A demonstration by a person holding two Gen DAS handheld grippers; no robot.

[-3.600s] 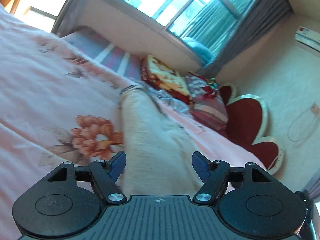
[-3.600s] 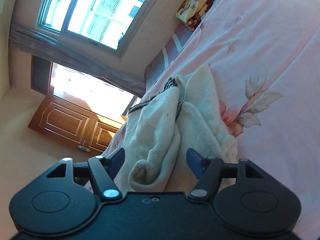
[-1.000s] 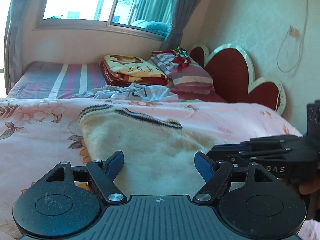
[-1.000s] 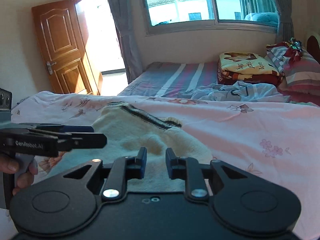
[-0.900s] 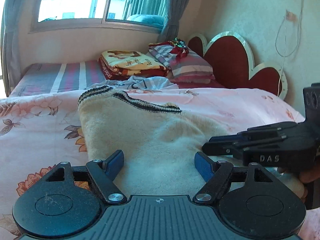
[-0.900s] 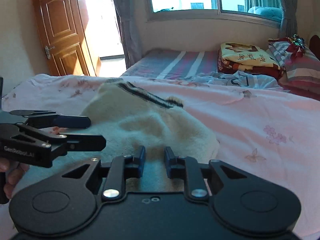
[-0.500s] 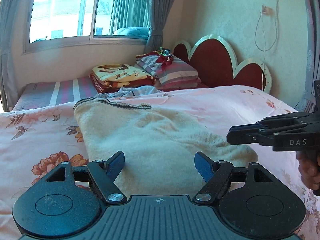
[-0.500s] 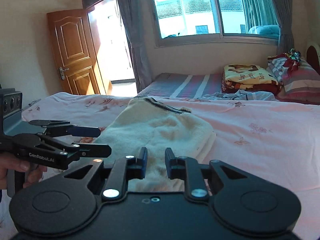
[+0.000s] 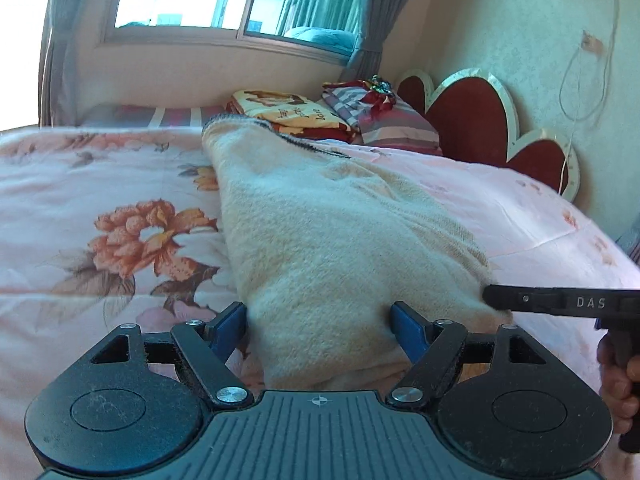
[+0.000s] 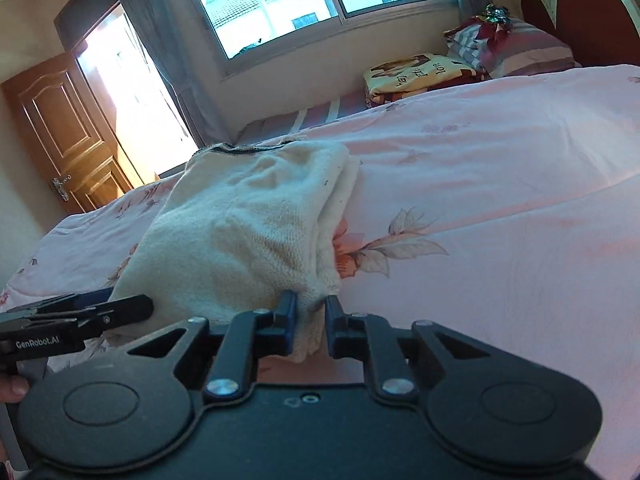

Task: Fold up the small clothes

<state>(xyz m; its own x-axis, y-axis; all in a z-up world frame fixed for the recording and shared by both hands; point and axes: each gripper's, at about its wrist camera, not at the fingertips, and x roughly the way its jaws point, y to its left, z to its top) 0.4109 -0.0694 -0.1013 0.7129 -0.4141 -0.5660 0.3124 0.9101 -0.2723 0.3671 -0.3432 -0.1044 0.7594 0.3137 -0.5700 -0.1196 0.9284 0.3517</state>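
- Fabric at the near right corner of the cream sweater sat pinched between the nearly closed jaws of the right gripper, so that gripper was clenched on the garment's near hem.
- The left gripper was spread wide and held nothing; the sweater's near end bulged between its blue fingers, which flanked the cloth on either side without squeezing it.
- Both grippers sat at the near end, right at the right corner and left toward the left side, so each was equally close to its own corner.
- The sweater lay on the pink floral bedspread, folded narrow, its long axis running straight away from the grippers.
- Its dark-striped collar edge was the far end, pointing toward the window wall.
- Judging from this, the next fold would carry the near hem forward along that axis toward the collar, and the left gripper would need to close on its corner first.
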